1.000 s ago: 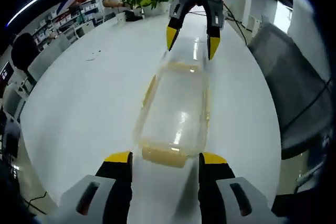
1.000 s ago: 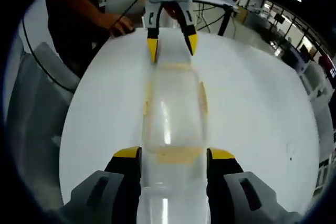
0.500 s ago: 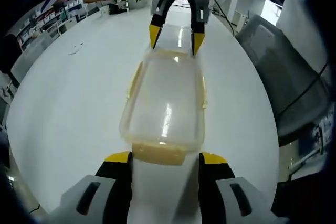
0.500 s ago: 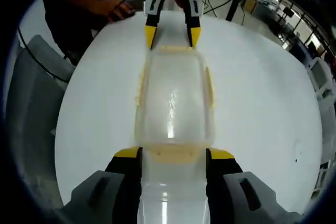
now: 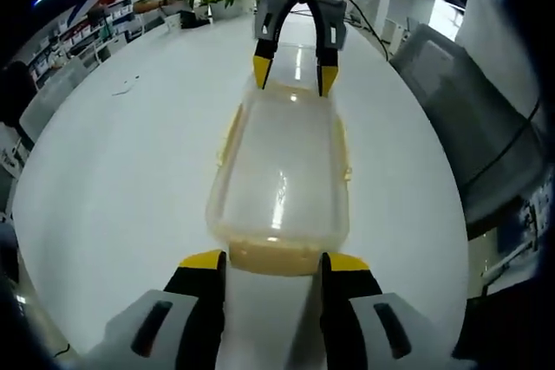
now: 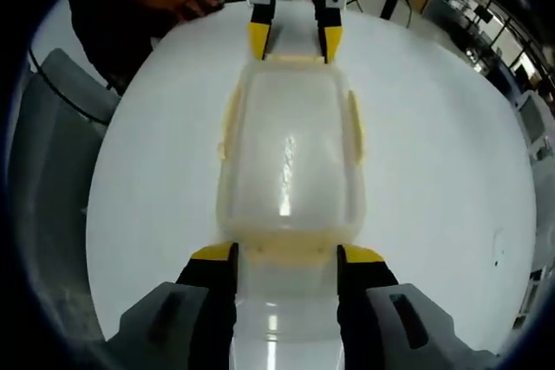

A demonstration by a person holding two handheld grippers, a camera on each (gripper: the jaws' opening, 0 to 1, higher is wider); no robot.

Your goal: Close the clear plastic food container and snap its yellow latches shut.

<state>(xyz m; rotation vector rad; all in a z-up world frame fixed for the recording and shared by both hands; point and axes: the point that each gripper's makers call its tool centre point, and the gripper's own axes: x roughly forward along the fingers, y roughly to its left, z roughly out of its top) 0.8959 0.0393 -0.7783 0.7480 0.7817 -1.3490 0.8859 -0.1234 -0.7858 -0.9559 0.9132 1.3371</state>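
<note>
With the lidded container (image 5: 282, 171) lying on the white table (image 5: 113, 171) between the open, empty left gripper (image 5: 264, 260) and right gripper (image 6: 282, 253), uneven end-latch pressure risks sliding it.

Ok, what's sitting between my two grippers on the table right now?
The clear container, lid on, spans the stretch between the left gripper and the right gripper in the left gripper view; each gripper straddles a yellow end latch.
</note>
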